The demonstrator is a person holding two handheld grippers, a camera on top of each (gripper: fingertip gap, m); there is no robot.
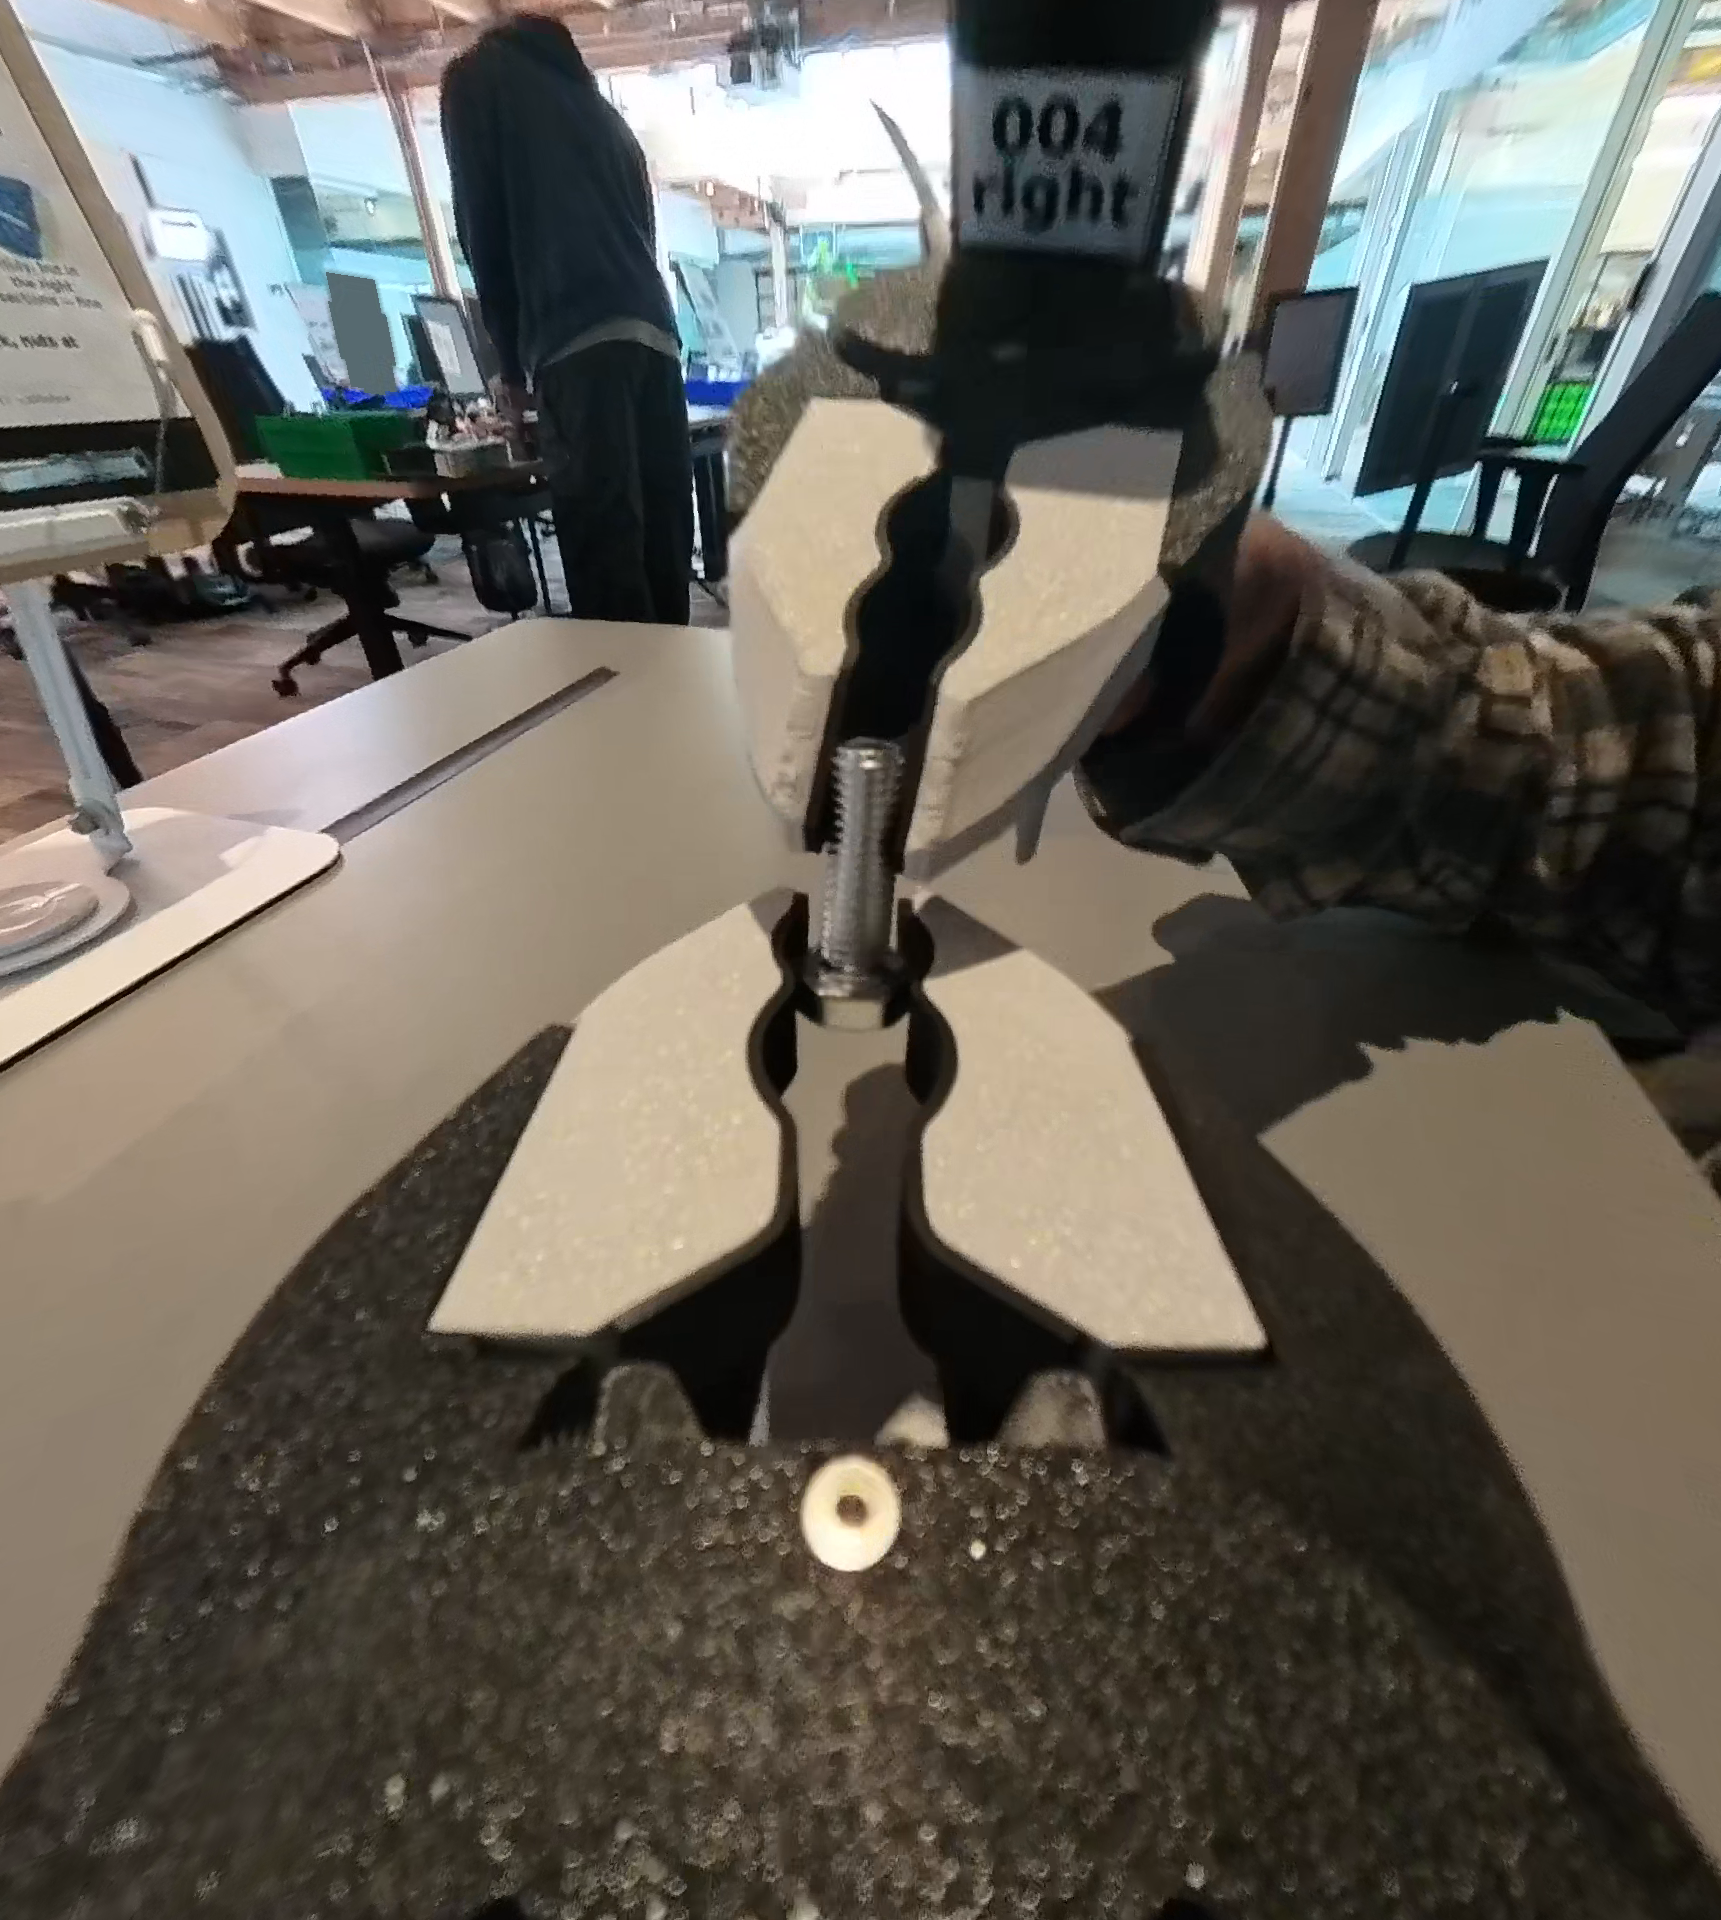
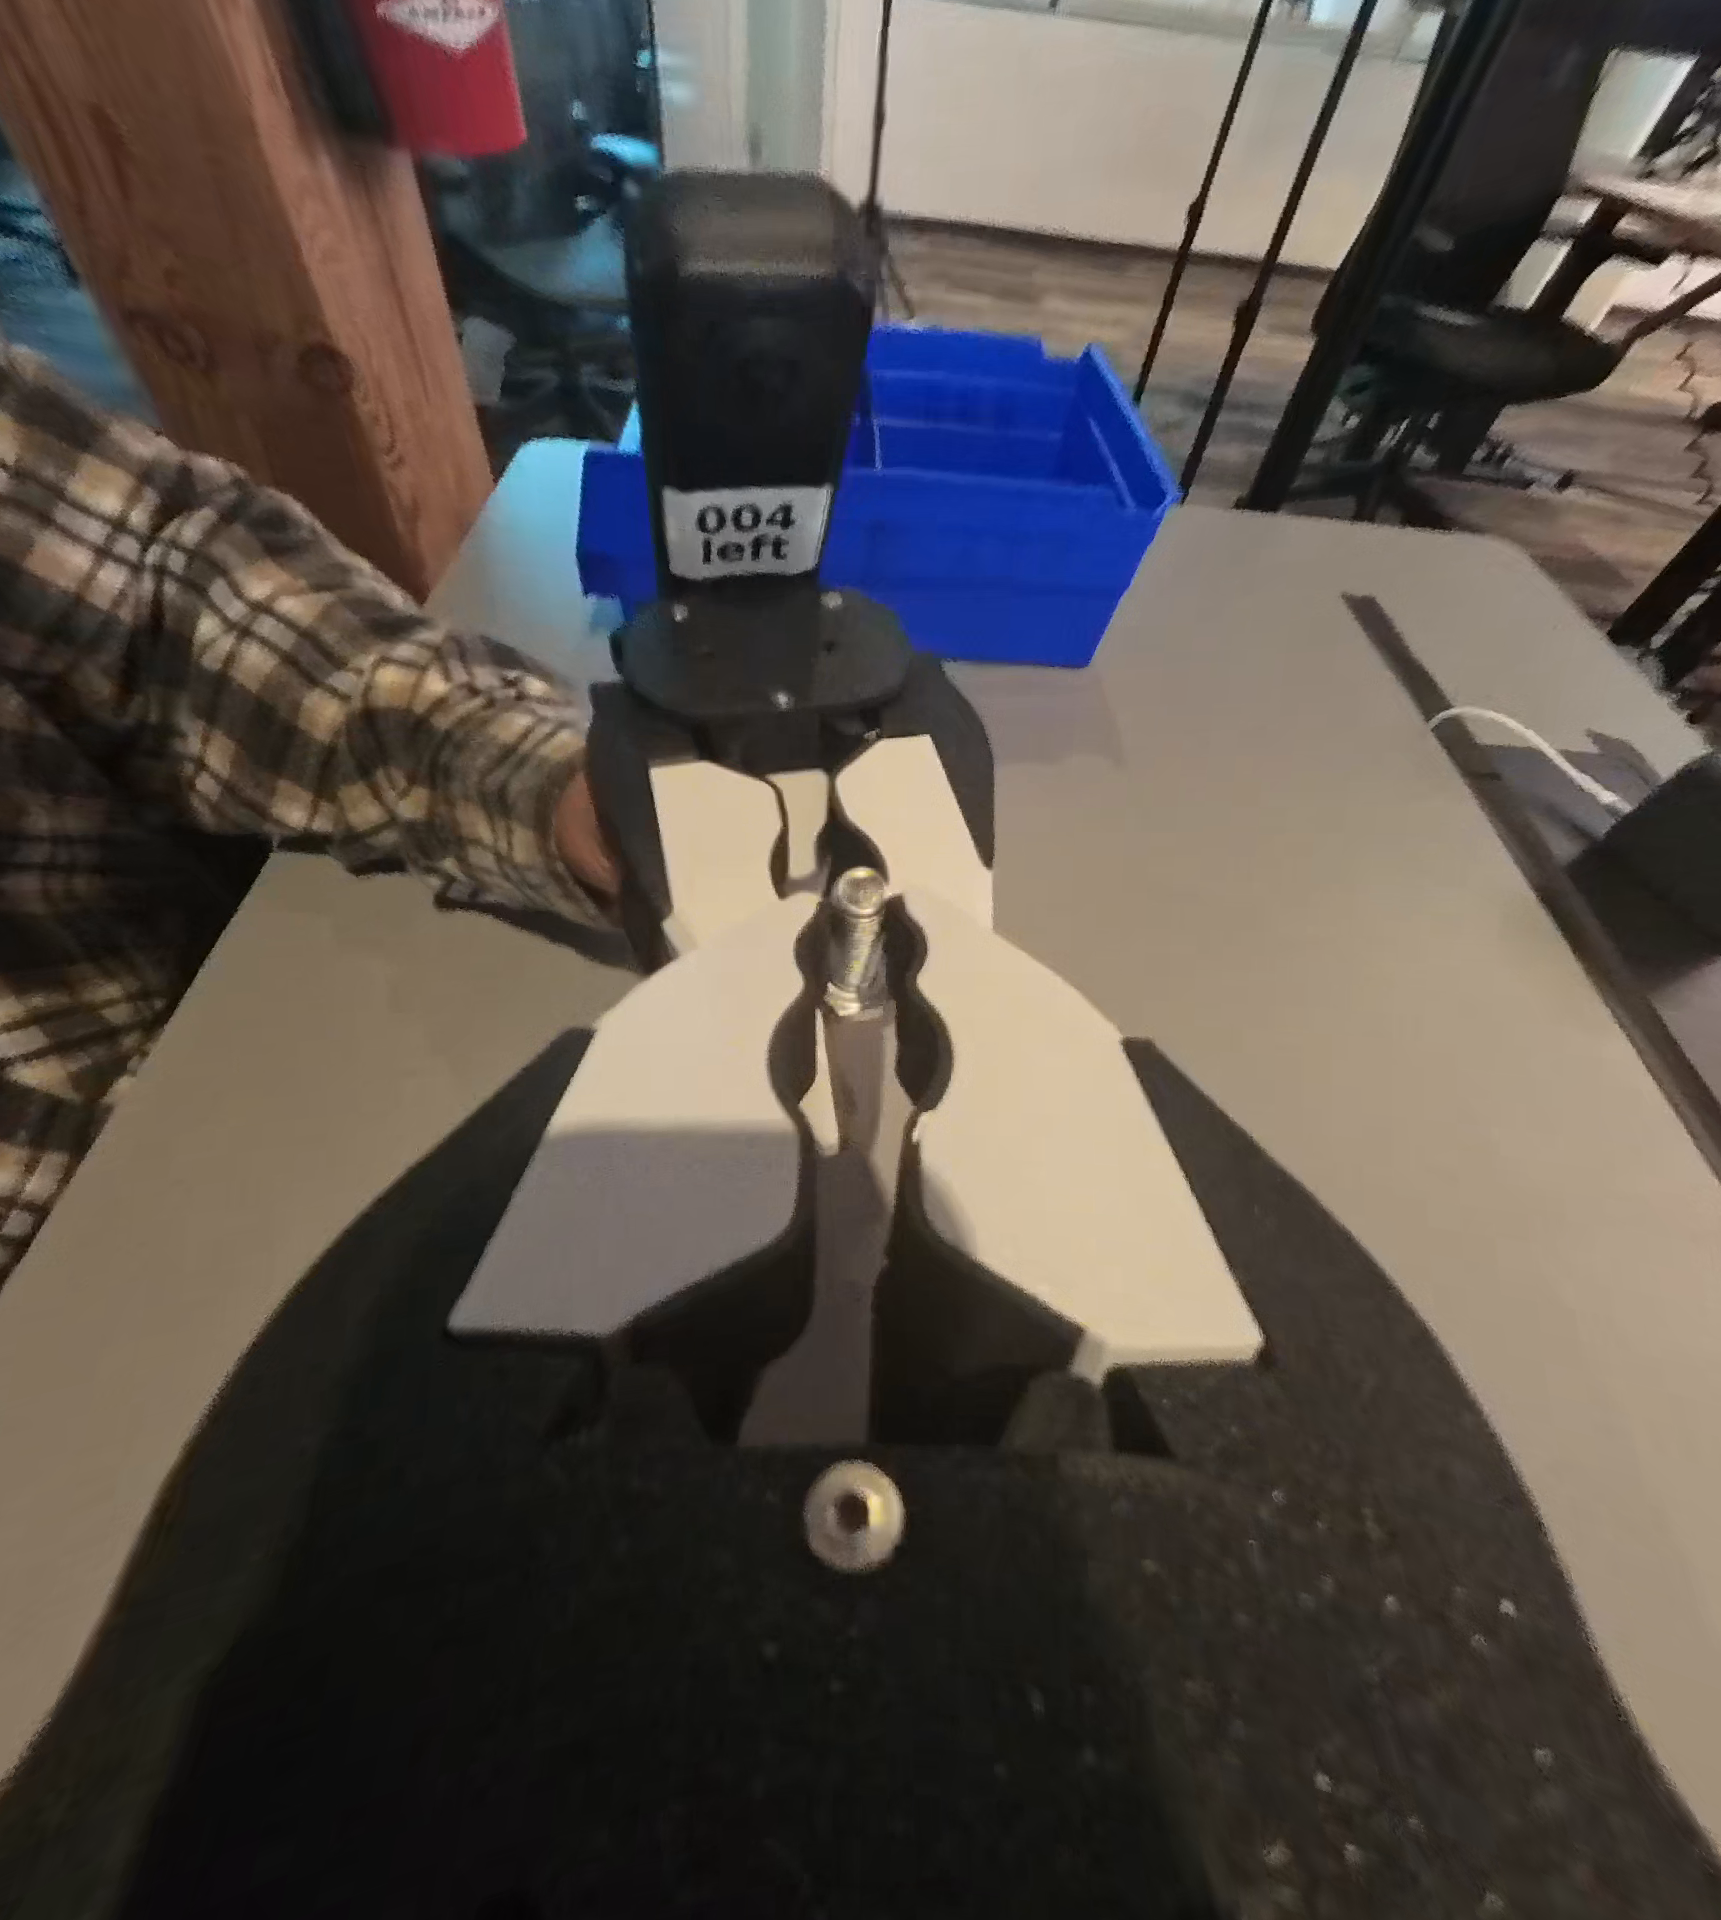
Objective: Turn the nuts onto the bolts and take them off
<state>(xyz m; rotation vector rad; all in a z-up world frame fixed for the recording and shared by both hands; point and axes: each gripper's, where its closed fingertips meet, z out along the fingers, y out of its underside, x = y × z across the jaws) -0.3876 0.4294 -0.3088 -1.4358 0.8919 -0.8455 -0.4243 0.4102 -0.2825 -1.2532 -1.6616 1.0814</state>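
the left tongs clamp the hex head of a threaded silver steel bolt. the right tongs close narrowly round its tip, no nut visible. risk: bolt tilting off axis above the grey worktop.

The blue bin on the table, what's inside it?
The blue bin stands behind the left gripper. Inside it, only blue divider walls show. Its floor is hidden by the front wall and the gripper's black body, so any nuts or bolts there cannot be seen.
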